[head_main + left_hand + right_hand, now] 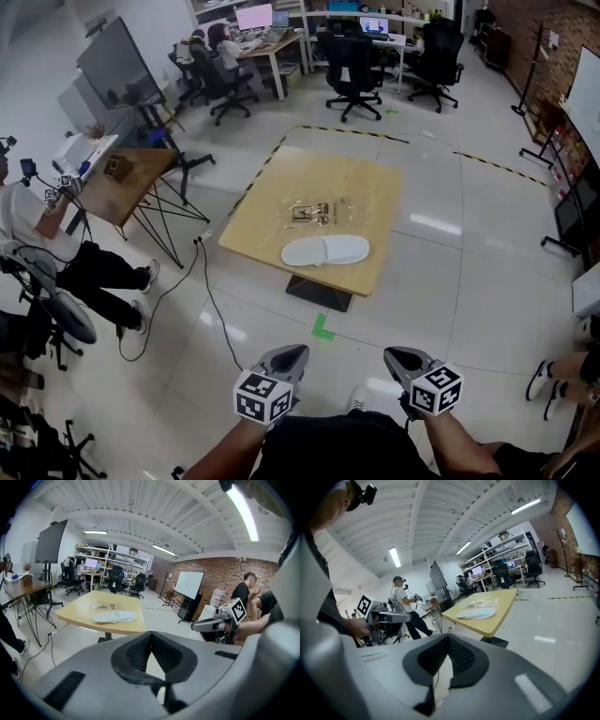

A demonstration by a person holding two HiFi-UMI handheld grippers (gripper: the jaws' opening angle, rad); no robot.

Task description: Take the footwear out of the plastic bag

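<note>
Right, both pairs of tongs sit low in the head view, well away from the action: the left tongs at lower centre-left and the right tongs at lower centre-right, each with its marker cube just below it. In the left gripper view the dark ribbed pads are pressed together with nothing between them, and in the right gripper view the right tongs are closed and empty too. Up in the middle of the head view stands the pale wooden worktop, and on its lower edge lies the pair of white slippers, flat, side by side and overlapping, out in the open. Just above them in the frame, close by but apart from them, lies the clear plastic bag, flat, with a printed card showing through it. Below the worktop a green tape mark is stuck to the glossy floor. At the left edge a seated person sits by a small side table, a large dark screen on a stand is at upper left, and black office chairs line the top. From the left gripper view the slippers sit left of centre, with a whiteboard against the brick wall at centre-right.
</note>
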